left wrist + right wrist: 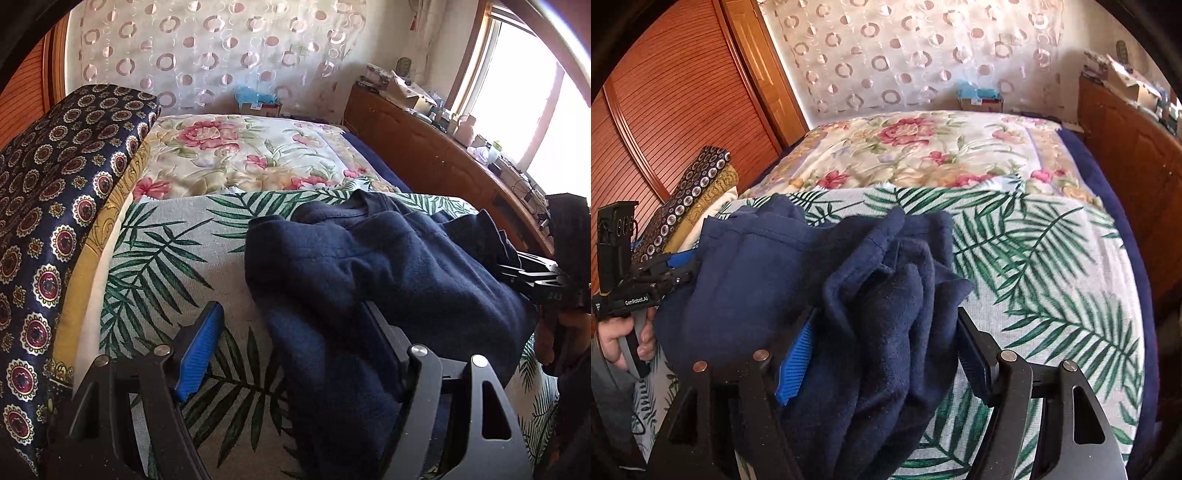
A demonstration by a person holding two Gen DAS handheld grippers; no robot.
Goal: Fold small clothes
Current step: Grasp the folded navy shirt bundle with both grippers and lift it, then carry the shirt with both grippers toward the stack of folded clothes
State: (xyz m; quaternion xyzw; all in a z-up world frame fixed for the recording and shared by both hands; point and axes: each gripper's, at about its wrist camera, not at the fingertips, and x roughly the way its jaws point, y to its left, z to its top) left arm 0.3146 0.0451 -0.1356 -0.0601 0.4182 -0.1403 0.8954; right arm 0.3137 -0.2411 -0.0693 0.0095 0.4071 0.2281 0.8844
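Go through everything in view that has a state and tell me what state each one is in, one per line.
Navy garment: bunched, unfolded, draped between both grippers.
Left gripper: open, cloth lying over its right finger.
Right gripper: open, a wad of cloth between its fingers.
Palm-leaf cloth: spread flat on the bed.
Floral quilt: spread out behind it.
Patterned fabrics: folded, stacked.

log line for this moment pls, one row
stage: fold start | item: navy garment bunched on palm-print cover | left gripper: open, cloth between fingers | right gripper: open around bunched cloth
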